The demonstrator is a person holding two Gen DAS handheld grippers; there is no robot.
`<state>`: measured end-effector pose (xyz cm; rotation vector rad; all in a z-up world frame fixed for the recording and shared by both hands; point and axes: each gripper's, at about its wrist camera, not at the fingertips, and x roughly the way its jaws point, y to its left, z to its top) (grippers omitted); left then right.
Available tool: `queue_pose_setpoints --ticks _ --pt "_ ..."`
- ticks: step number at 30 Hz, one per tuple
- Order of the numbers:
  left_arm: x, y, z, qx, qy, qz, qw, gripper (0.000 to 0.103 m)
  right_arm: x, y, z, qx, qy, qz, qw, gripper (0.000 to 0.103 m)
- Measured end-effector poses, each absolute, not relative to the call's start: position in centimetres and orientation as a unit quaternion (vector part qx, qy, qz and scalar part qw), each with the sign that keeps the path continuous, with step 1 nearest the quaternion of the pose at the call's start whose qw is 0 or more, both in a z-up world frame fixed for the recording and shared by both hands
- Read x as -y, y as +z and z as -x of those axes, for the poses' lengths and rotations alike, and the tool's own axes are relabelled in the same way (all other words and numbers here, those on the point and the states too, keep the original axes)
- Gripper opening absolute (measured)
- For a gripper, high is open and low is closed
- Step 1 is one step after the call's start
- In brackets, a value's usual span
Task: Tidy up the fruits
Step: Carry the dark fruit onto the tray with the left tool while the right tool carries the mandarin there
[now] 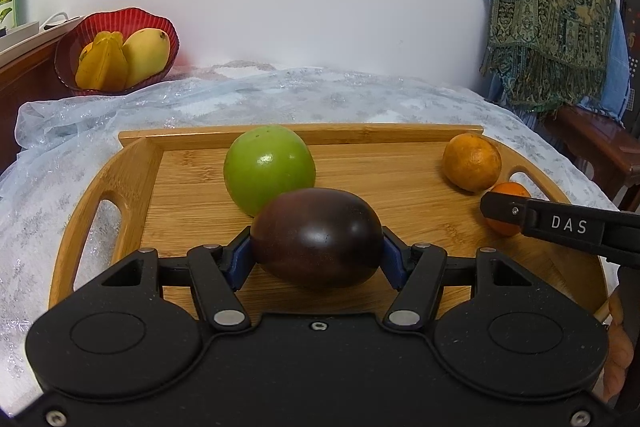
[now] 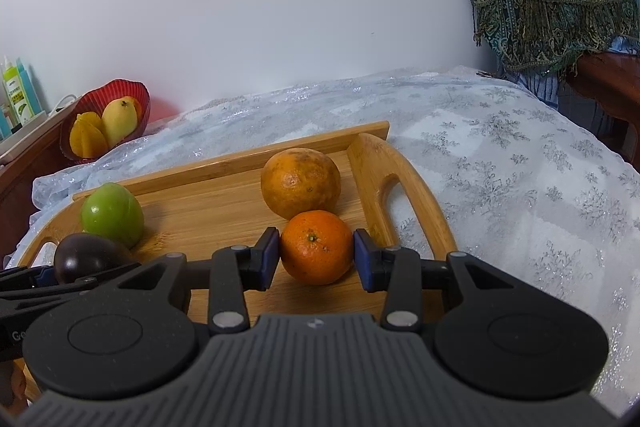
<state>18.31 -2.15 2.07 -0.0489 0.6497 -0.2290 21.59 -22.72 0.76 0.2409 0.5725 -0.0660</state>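
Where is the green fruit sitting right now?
The green fruit sits on the wooden tray, toward its far rim, directly behind the dark purple fruit; in the right wrist view it is at the tray's left end.

A dark purple passion fruit [image 1: 316, 237], smooth and glossy, lies on its side at the lower centre of the left wrist view, on the bamboo tray [image 1: 132, 163]. Just behind it, touching or nearly so, sits a round green fruit [image 1: 269, 169]. At the right, a dull orange [image 1: 472, 161] rests near the tray's far corner. A smaller, brighter mandarin [image 2: 316, 247] sits just in front of it, stem end facing the right wrist camera.
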Motion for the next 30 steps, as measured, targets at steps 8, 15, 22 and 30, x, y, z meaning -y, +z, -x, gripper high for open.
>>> queue_pose_setpoints --ticks 8,15,22,30 --pt "2.11 2.00 -18.18 -0.320 -0.112 0.021 0.940 0.062 22.75 0.73 -21.54 -0.281 -0.033 -0.120 0.952 0.045" --pt "2.05 1.72 -18.32 -0.326 -0.106 0.020 0.939 0.061 22.73 0.72 -21.52 -0.281 -0.033 -0.121 0.952 0.045" --pt "2.04 1.64 -18.38 -0.326 -0.107 0.018 0.939 0.062 22.78 0.71 -21.51 -0.281 -0.032 -0.121 0.952 0.045" --pt "2.19 1.59 -18.20 -0.326 -0.107 0.015 0.939 0.064 22.68 0.70 -21.42 -0.279 -0.031 -0.118 0.953 0.051"
